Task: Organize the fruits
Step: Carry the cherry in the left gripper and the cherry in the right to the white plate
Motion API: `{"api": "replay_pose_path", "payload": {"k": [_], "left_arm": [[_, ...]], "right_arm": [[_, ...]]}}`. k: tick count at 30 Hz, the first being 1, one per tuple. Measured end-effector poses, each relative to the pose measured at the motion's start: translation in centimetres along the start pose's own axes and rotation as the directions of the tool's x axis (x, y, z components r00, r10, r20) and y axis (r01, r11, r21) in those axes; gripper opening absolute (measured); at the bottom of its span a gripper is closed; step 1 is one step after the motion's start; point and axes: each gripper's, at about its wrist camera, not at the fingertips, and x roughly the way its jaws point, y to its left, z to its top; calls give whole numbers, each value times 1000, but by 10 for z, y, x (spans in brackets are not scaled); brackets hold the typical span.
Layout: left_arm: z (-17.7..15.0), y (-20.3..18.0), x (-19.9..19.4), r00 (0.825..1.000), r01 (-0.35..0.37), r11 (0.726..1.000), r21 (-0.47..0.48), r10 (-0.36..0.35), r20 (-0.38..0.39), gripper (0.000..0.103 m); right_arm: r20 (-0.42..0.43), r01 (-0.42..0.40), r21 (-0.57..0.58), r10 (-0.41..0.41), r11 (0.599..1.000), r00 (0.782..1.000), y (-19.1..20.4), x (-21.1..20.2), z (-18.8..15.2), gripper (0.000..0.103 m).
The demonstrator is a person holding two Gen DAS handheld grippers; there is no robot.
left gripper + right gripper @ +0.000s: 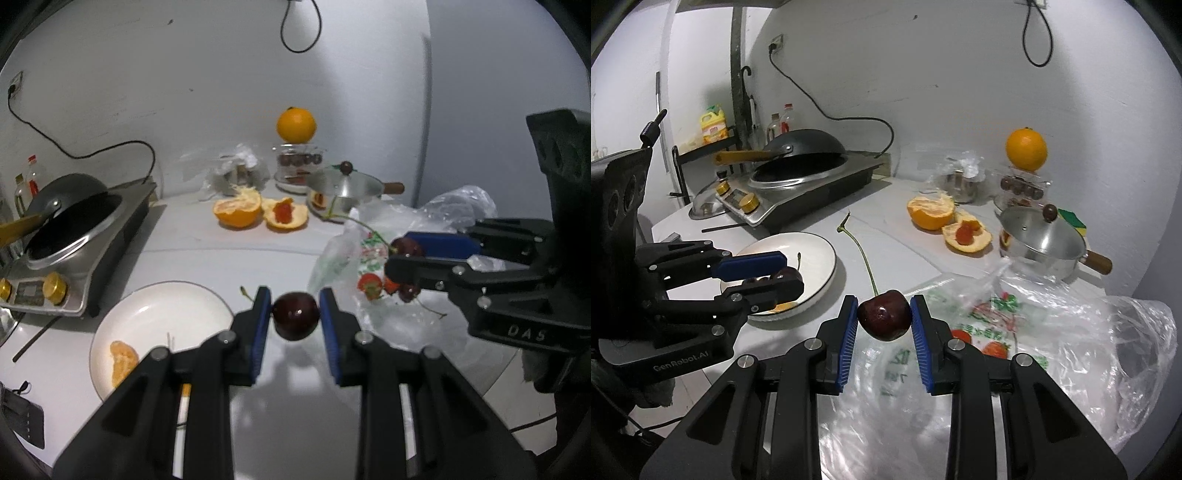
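The left tongs (295, 314) pinch a dark cherry (295, 320) just beside the white plate (147, 317). The right tongs (884, 319) pinch another cherry (884, 320), farther from the plate, above the plastic bag (1071, 350) on the bench (894, 254).

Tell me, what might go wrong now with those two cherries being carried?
1. Each hand-held gripper pinches a cherry only at its sides: the left hand-held gripper its cherry, the right hand-held gripper its cherry. Round and glossy, either could slip out or bruise.
2. The right cherry's long stem sticks up and might snag.
3. The plate sits beside the left gripper; a bump could shift it.
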Motion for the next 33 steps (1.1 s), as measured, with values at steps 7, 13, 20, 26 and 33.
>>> {"api": "replay_pose_path", "payload": {"k": [7, 13, 20, 26, 33], "left_arm": [[-6, 23, -4, 1000, -11, 1000, -28, 11, 2, 27], [-10, 38, -4, 1000, -20, 999, -47, 20, 1, 28], [-16, 60, 0, 1000, -30, 996, -78, 30, -5, 27], [-21, 81, 6, 999, -38, 994, -104, 37, -17, 28], [-29, 104, 17, 998, -56, 990, -131, 51, -36, 28]], "right_arm": [[-14, -13, -22, 13, 1000, 1000, 16, 14, 8, 31], [-31, -26, -40, 25, 999, 999, 29, 27, 14, 31], [-51, -44, -61, 41, 997, 998, 43, 45, 21, 31], [-76, -60, -74, 54, 996, 996, 53, 64, 25, 31], [-103, -82, -83, 73, 993, 992, 65, 90, 29, 31]]}}
